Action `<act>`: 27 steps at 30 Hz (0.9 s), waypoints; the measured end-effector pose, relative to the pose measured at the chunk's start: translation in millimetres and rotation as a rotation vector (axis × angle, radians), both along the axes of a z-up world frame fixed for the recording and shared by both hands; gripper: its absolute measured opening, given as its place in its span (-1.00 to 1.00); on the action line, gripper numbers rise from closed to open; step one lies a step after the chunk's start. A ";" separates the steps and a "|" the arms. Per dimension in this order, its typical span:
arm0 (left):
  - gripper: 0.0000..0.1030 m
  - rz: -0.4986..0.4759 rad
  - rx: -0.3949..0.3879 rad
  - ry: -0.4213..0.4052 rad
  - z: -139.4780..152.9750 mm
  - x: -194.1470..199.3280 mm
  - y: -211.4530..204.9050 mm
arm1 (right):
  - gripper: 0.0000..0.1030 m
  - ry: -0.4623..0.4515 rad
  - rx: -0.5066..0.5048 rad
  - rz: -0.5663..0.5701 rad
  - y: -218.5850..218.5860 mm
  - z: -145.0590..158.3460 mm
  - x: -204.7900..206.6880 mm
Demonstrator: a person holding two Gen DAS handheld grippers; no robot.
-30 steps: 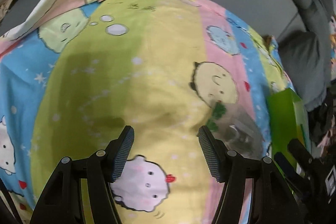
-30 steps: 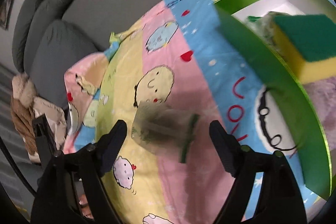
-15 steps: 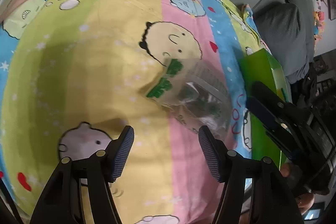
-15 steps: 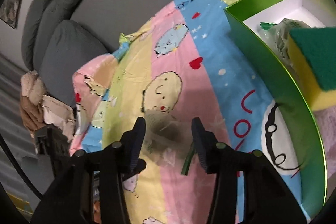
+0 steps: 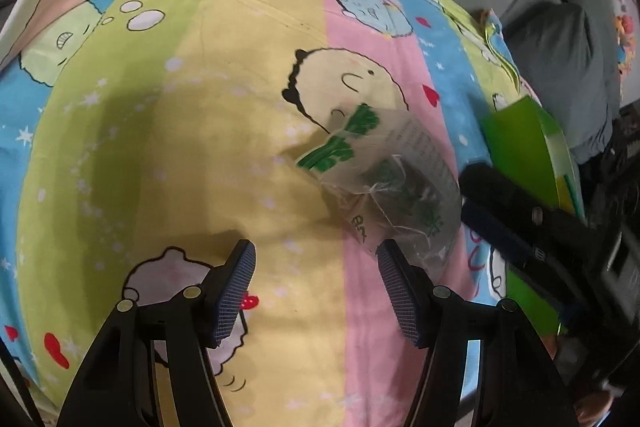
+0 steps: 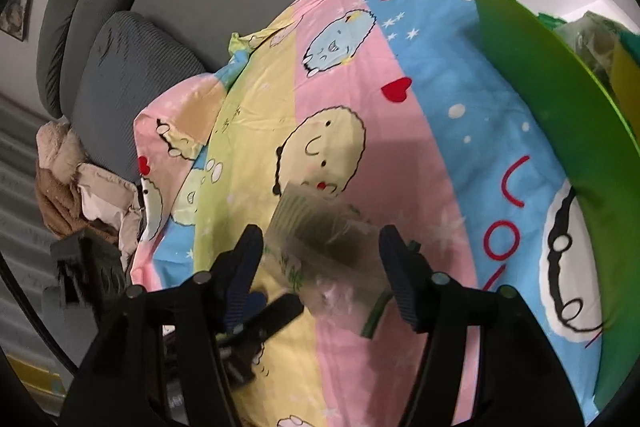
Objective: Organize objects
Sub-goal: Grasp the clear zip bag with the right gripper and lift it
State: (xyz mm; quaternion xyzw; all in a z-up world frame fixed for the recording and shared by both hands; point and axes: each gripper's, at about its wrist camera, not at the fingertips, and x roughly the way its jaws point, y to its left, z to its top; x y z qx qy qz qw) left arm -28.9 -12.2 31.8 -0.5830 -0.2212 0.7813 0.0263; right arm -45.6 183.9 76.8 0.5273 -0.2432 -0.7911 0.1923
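Observation:
A clear plastic packet [image 5: 384, 179] with green print lies on the cartoon-print sheet [image 5: 200, 107]. In the right wrist view the packet [image 6: 328, 247] sits between the fingers of my right gripper [image 6: 320, 271]. Its jaws are opening, and neither pad clearly presses on the packet. My left gripper [image 5: 316, 287] hovers open over the sheet with nothing between its fingers, and the packet is just ahead and to its right. The right gripper [image 5: 476, 199] reaches the packet's right end in the left wrist view. A green box [image 6: 540, 87] stands to the right.
Inside the green box are a yellow and green sponge [image 6: 624, 75] and another clear packet [image 6: 588, 35]. Grey sofa cushions [image 6: 132, 67] rise behind the sheet's far edge. A brown plush heap [image 6: 60, 187] lies off to the left.
My right gripper came down over the packet, its jaws narrowed around it and have widened again. The left gripper shifted, so the packet now lies just ahead of it.

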 end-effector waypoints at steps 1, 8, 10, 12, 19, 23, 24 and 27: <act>0.25 0.009 -0.003 0.002 -0.1 0.0 -2.4 | 0.18 -0.004 -0.001 0.004 -0.8 -0.5 2.8; 0.25 0.071 -0.034 0.003 -0.8 1.0 -21.1 | 0.18 -0.007 -0.037 0.068 -12.2 0.1 17.3; 0.25 0.087 -0.026 0.013 1.3 2.7 -26.7 | 0.18 0.007 -0.026 0.081 -15.8 4.1 18.4; 0.25 0.089 -0.012 0.024 3.6 4.1 -29.9 | 0.18 0.011 -0.036 0.079 -15.5 6.2 19.6; 0.25 0.049 0.151 0.045 7.3 3.4 -25.0 | 0.19 0.073 -0.020 -0.063 5.8 18.4 18.9; 0.25 0.004 0.170 0.056 11.0 2.0 -10.8 | 0.19 0.060 -0.021 -0.073 8.0 14.6 14.3; 0.25 0.001 0.172 0.055 11.2 1.6 -7.1 | 0.19 0.052 -0.020 -0.071 7.0 12.2 12.9; 0.25 -0.013 0.174 0.053 10.5 1.1 1.4 | 0.19 0.032 -0.029 -0.067 5.8 8.8 10.7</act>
